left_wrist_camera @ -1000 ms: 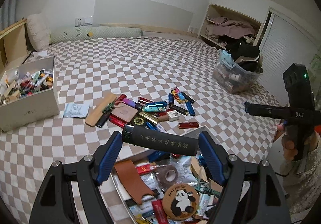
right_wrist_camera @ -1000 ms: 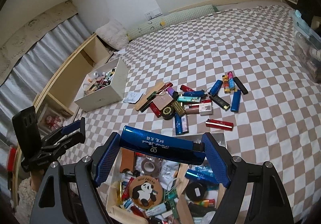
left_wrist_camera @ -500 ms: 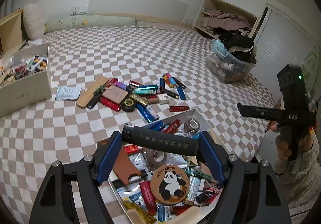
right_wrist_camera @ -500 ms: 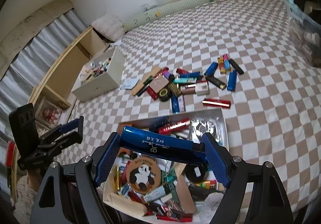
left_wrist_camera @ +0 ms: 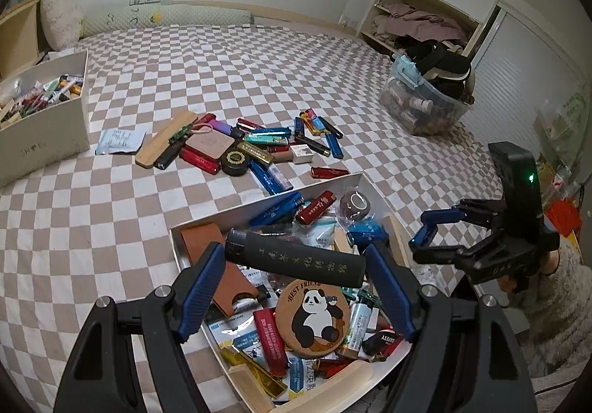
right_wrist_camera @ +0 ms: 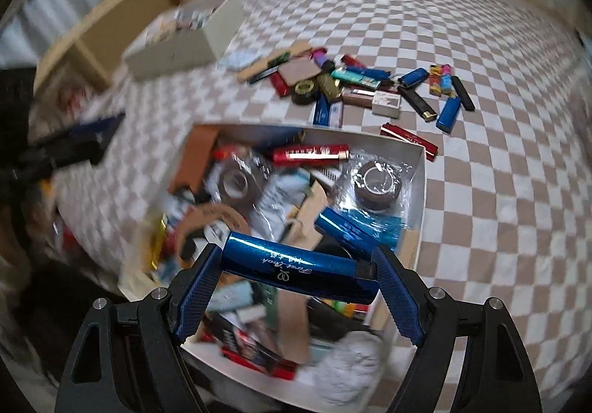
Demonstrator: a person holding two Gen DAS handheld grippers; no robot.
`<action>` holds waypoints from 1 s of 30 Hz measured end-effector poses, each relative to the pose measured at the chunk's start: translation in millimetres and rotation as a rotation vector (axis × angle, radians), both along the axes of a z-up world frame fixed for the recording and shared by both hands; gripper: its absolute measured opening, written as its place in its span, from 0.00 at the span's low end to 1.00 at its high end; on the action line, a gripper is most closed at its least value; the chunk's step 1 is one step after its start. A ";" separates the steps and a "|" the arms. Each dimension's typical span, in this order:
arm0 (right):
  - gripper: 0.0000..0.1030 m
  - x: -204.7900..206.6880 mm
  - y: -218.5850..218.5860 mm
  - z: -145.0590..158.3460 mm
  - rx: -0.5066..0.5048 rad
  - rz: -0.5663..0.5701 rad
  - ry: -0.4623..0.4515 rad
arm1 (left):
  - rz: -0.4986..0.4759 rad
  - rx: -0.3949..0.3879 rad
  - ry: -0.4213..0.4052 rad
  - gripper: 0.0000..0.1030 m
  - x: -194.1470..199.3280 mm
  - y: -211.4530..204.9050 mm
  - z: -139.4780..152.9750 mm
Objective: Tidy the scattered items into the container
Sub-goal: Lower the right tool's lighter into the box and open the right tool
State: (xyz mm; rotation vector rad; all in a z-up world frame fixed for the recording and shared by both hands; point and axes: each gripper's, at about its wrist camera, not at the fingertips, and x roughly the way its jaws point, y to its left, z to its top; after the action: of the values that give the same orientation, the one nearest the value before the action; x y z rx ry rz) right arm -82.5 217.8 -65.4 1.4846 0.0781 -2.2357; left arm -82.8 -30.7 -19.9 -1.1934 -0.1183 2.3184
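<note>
**Blue and black lighters held over the box**

Over the white box (left_wrist_camera: 373,187), the left gripper (left_wrist_camera: 296,265) clamps a black lighter (left_wrist_camera: 296,257) endwise; the right gripper (right_wrist_camera: 296,276) grasps a blue lighter (right_wrist_camera: 296,270). Beyond the box, scattered lighters (left_wrist_camera: 259,150) lie on the checked bedsheet (left_wrist_camera: 240,72).

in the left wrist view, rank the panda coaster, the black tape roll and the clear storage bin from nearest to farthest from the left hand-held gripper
1. Panda coaster, in the box just below the left hand-held gripper.
2. Black tape roll, in the bed pile.
3. Clear storage bin, far right.
</note>
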 end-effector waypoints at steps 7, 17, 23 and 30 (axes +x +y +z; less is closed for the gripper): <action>0.80 7.7 -20.9 -20.4 0.209 0.230 0.033 | -0.014 -0.006 0.001 0.76 1.9 5.8 -1.2; 0.80 10.5 -33.2 -45.7 0.416 0.450 0.024 | -0.020 -0.010 -0.009 0.76 0.5 6.6 -6.7; 0.80 9.9 -35.8 -64.6 0.624 0.594 0.057 | -0.021 -0.011 -0.013 0.76 0.1 6.7 -8.9; 0.80 12.0 -40.7 -86.3 0.825 0.775 0.015 | -0.019 -0.012 -0.019 0.76 -2.2 4.6 -11.9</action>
State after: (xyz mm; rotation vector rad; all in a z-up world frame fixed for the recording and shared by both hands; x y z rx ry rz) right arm -70.6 177.1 -151.7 1.4143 1.4501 -1.5952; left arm -85.0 -26.0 -31.8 -1.2178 -0.0997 2.2947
